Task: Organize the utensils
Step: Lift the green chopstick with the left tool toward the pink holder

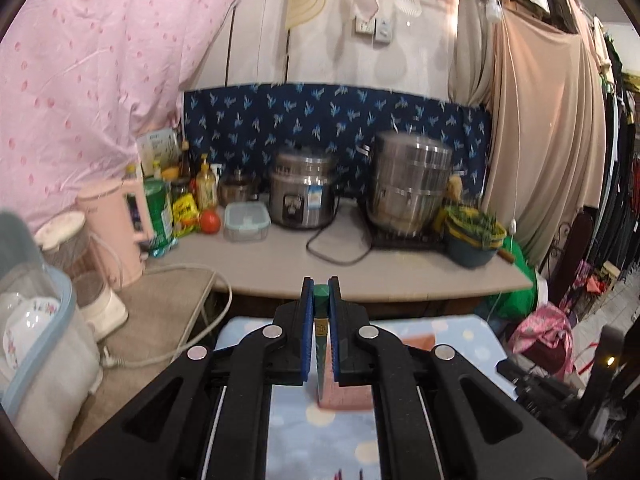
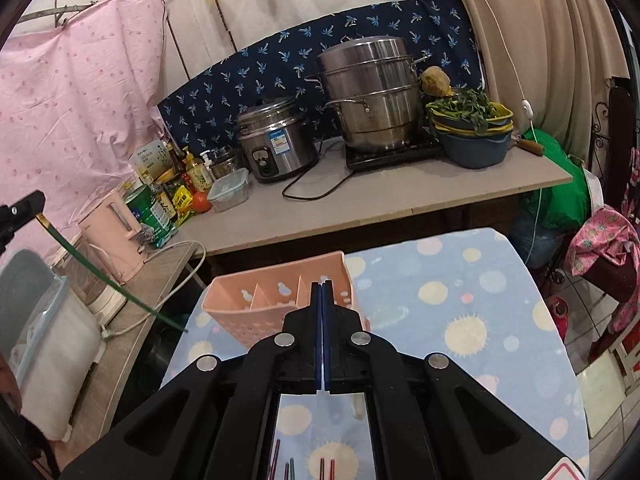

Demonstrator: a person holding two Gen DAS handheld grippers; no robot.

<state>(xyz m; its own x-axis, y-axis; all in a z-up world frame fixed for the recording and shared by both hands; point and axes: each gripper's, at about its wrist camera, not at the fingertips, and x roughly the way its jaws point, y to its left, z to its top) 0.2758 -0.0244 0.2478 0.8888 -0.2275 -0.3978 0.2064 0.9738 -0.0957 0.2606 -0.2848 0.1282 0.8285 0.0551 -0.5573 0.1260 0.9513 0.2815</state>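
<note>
My left gripper (image 1: 320,284) is shut on a green chopstick (image 1: 321,330) whose top end shows between the blue pads. In the right wrist view that gripper (image 2: 24,206) is at the far left, raised, and the green chopstick (image 2: 116,284) slants down from it toward the table's left corner. A pink slotted utensil holder (image 2: 280,300) with dividers stands on the blue dotted tablecloth (image 2: 460,320). My right gripper (image 2: 322,286) is shut with nothing in it, just above the holder's near wall. Several red and green chopsticks (image 2: 322,468) lie on the cloth below it.
Behind the table a counter (image 2: 400,200) carries a rice cooker (image 2: 274,144), a steel steamer pot (image 2: 372,92), a basin of greens (image 2: 472,132), a lidded box (image 2: 228,190) and bottles. A pink kettle (image 2: 116,232) and a dish bin (image 1: 36,320) stand at the left.
</note>
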